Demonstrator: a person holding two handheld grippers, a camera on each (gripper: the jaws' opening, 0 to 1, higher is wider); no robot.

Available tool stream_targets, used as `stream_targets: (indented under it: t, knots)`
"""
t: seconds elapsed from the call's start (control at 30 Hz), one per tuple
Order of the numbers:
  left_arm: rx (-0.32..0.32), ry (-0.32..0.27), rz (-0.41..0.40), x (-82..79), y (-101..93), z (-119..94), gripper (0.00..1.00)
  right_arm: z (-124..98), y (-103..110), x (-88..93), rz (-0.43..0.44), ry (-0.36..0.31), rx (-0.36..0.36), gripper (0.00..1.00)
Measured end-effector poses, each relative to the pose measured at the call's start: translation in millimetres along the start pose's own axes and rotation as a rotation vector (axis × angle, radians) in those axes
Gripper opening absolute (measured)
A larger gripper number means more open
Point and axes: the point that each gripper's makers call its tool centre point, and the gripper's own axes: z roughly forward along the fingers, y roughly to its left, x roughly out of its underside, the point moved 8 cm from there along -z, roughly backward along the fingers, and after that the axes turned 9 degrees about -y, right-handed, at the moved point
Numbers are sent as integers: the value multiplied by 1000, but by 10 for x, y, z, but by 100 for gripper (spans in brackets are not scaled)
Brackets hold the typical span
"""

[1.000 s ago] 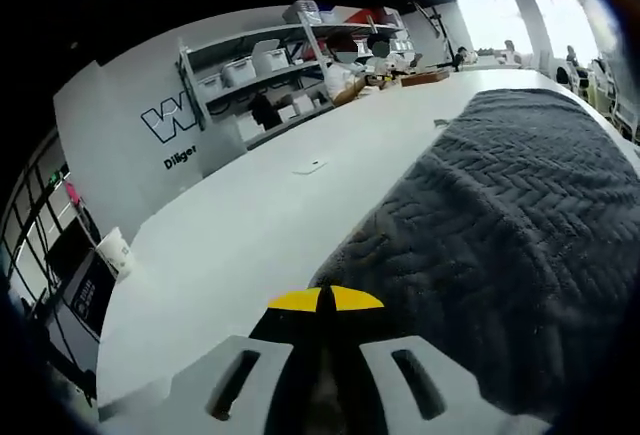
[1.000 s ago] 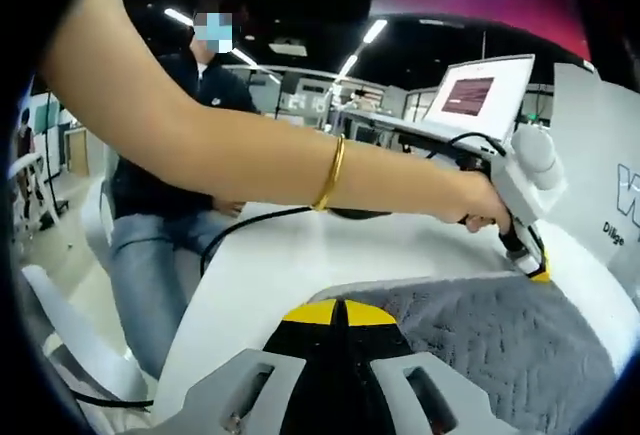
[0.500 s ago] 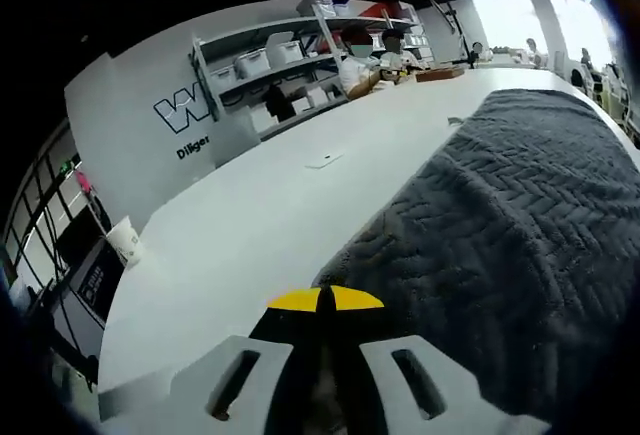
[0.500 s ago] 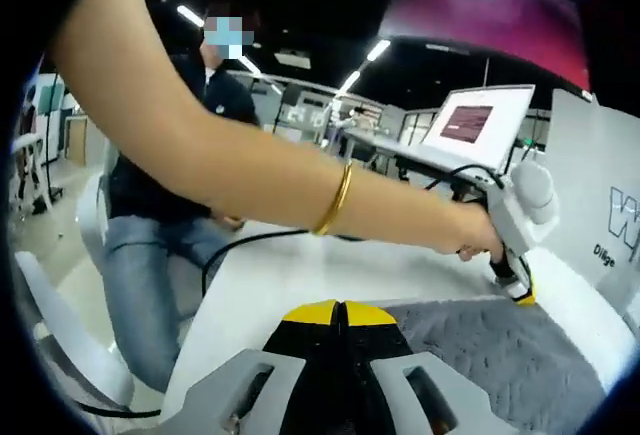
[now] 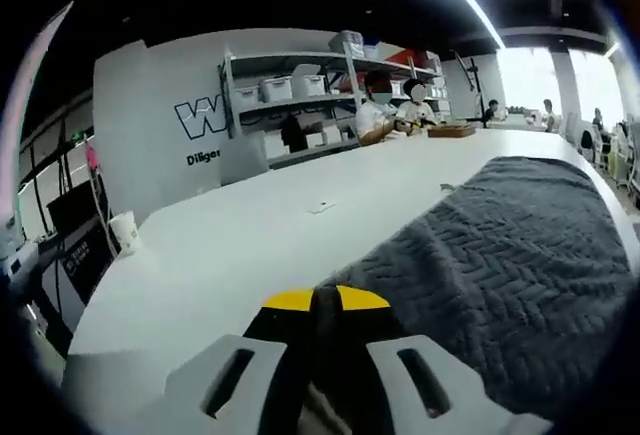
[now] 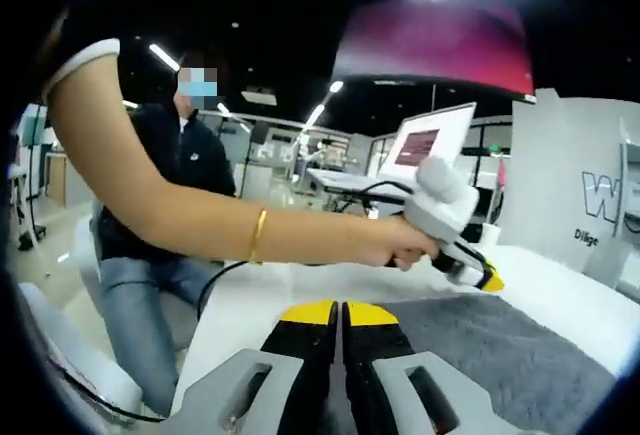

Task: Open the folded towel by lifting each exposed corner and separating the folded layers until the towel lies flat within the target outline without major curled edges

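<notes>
A dark grey herringbone towel (image 5: 500,255) lies spread over the right half of the white table (image 5: 250,245). Its near edge runs up to my left gripper (image 5: 325,300), whose yellow-tipped jaws are pressed together at that corner. In the right gripper view the same towel (image 6: 490,345) stretches rightward from my right gripper (image 6: 340,310), also shut, with cloth meeting its tips. Across the towel, a person's hand (image 6: 400,250) holds the left gripper (image 6: 488,281) just over the towel's far edge.
Shelves with white bins (image 5: 300,95) and people (image 5: 400,110) stand beyond the table's far end. A paper cup (image 5: 123,230) sits at the left. A seated person (image 6: 190,175), an open laptop (image 6: 425,145) and a black cable (image 6: 215,275) are on the other side.
In the right gripper view the left gripper and its hand have shifted left and a little up along the towel's far edge. Both cameras have tilted, and the towel looks flatter.
</notes>
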Motion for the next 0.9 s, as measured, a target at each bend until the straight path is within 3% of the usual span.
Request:
stream_targets:
  t: [0.17, 0.4, 0.57, 0.67, 0.77, 0.9]
  knots:
    - [-12, -64, -44, -98, -146, -135, 8, -249, -86, -26, 0, -7, 52, 0]
    - [-22, -104, -60, -182, -334, -268, 11, -593, -193, -70, 1, -41, 108, 0]
    - [14, -122, -39, -247, -564, -392, 21, -745, -215, -98, 7, -75, 128, 0]
    - [20, -136, -47, -277, -670, -466, 27, -661, -206, -127, -6, -86, 142, 0]
    - [16, -159, -59, -302, -773, -553, 30, -612, -210, -87, -38, -41, 131, 0]
    - [1, -183, -69, -305, -951, -667, 35, -697, -242, -73, -27, -36, 172, 1]
